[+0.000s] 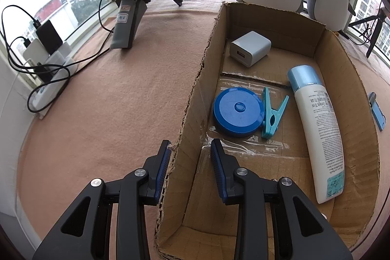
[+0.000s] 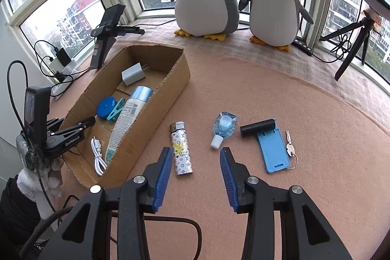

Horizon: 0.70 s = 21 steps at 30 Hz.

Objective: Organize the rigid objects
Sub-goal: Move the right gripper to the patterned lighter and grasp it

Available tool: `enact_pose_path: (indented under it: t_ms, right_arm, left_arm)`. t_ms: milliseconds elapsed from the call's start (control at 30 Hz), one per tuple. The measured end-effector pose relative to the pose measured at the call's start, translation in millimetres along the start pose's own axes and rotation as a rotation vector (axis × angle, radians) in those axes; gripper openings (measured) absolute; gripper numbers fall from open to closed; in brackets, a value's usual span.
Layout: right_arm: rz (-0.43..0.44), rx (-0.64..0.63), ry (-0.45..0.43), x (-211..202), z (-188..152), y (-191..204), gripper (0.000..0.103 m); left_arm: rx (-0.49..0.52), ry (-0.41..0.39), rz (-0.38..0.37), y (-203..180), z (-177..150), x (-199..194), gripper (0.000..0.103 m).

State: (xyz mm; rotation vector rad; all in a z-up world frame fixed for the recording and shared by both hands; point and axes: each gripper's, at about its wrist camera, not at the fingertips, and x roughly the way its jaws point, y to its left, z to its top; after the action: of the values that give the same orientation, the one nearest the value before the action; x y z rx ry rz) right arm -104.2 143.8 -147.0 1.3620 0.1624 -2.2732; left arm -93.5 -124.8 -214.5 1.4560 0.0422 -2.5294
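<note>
Two grippers work over a pink-covered bench. Left gripper has its jaws clenched on the cardboard box wall. Right gripper, jaws released and empty, hovers by the lighter near the box's long side; a glancing pinch could roll it away.

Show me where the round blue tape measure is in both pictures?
Left wrist view: the tape measure lies mid-picture on the box floor, touching a teal clothespin on its right.
Right wrist view: it is left of centre, inside the box, partly hidden by the clothespin.
Shared landmark: the cardboard box, with the white bottle beside them.
</note>
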Motion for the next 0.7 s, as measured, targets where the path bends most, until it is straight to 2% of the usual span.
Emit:
enact_pose_path:
  t_ms: [200,700]
  right_arm:
    - [0.003,-0.01,0.032,10,-4,-8,0.038]
    - [0.061,-0.109,0.136,63,6,30,0.038]
  left_arm:
    - [0.001,-0.001,0.002,0,-1,0,0.031]
    - [-0.005,-0.001,-0.005,1,-1,0,0.031]
